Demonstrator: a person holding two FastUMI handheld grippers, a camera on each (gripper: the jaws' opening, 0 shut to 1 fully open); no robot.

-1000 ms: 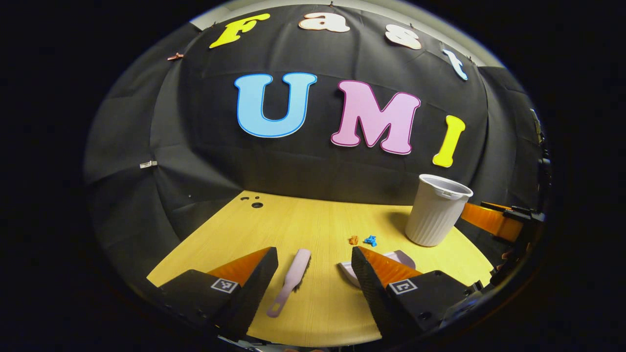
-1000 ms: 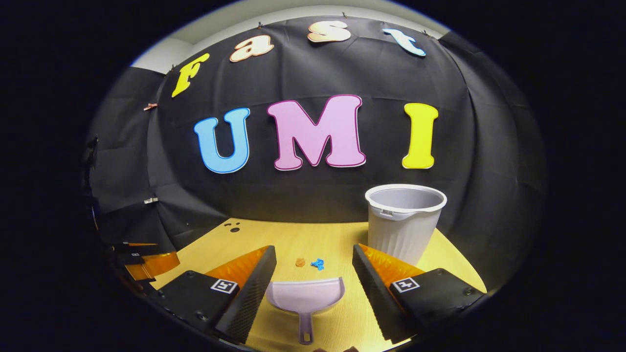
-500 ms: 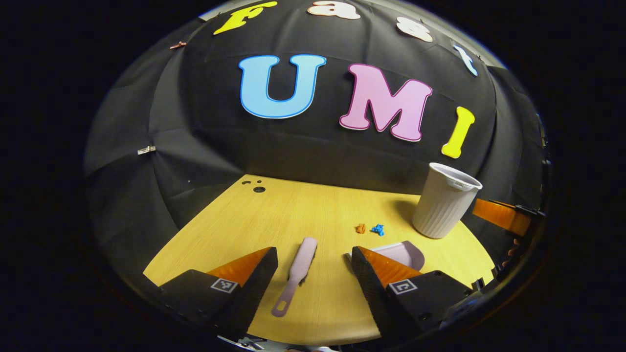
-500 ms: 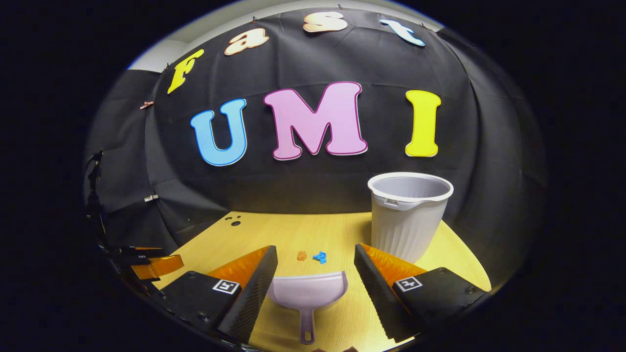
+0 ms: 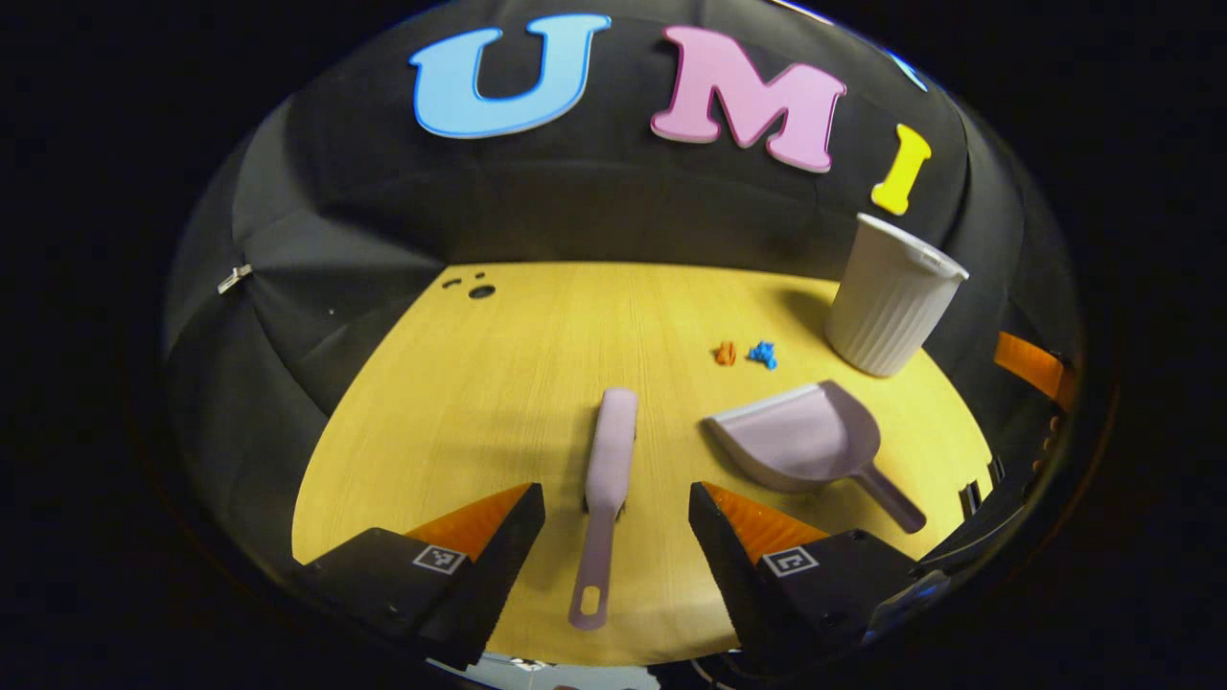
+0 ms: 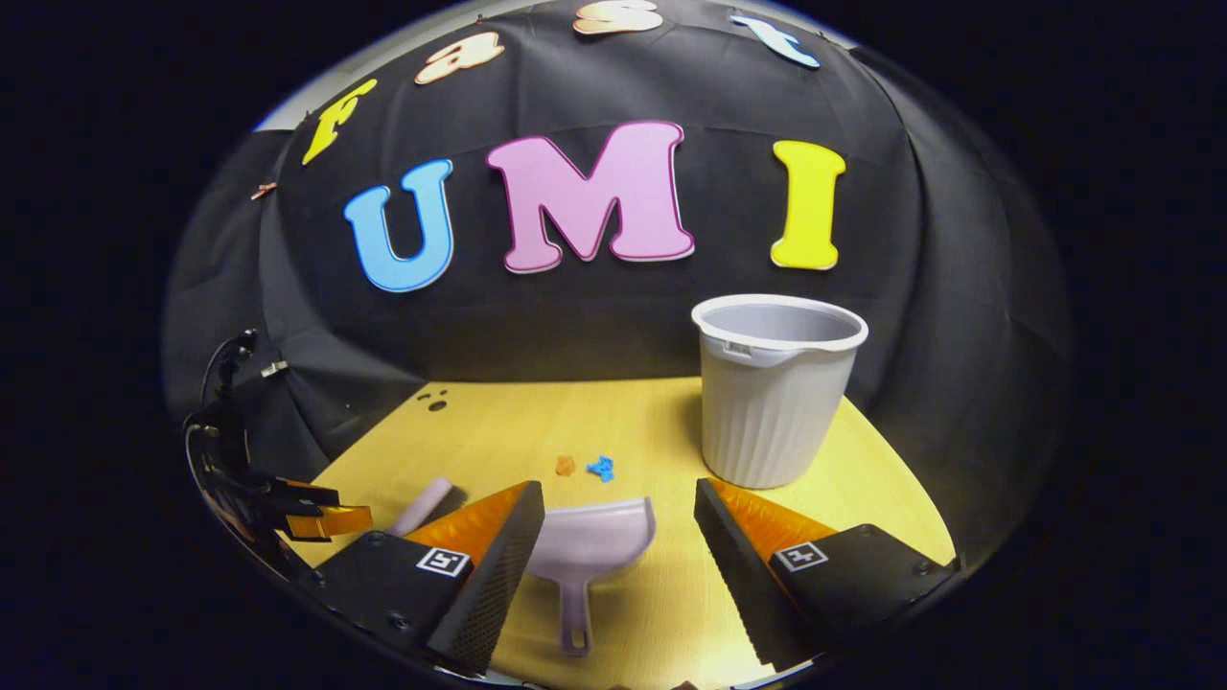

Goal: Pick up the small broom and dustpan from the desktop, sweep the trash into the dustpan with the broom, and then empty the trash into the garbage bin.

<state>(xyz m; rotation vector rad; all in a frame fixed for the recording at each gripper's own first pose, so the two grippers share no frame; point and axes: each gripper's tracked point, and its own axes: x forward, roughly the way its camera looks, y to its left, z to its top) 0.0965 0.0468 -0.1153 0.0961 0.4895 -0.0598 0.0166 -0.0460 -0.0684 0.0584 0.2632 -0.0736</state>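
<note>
A small pale pink broom [image 5: 608,479] lies flat on the wooden desktop [image 5: 537,364], handle toward me. My left gripper [image 5: 616,498] hangs open above it, the handle showing between the fingers. The pale dustpan [image 5: 800,443] lies to the broom's right, handle pointing near-right. In the right gripper view the dustpan [image 6: 590,546] sits between the fingers of my open right gripper [image 6: 618,498], which holds nothing, and the broom's tip [image 6: 422,505] peeks out at left. Orange and blue trash scraps [image 5: 745,354] lie beyond the dustpan. The scraps [image 6: 585,467] are apart from it.
A white ribbed garbage bin [image 6: 772,393] stands upright at the far right of the desktop, close to the scraps. The bin [image 5: 891,297] is near the table's right edge. Small holes [image 5: 474,286] mark the far left corner. The left gripper [image 6: 307,513] shows at the right gripper view's left edge.
My left gripper has risen and tilted downward, bringing the whole broom and dustpan into view. The right gripper shifted slightly right and forward; the dustpan now sits left of centre between its fingers.
</note>
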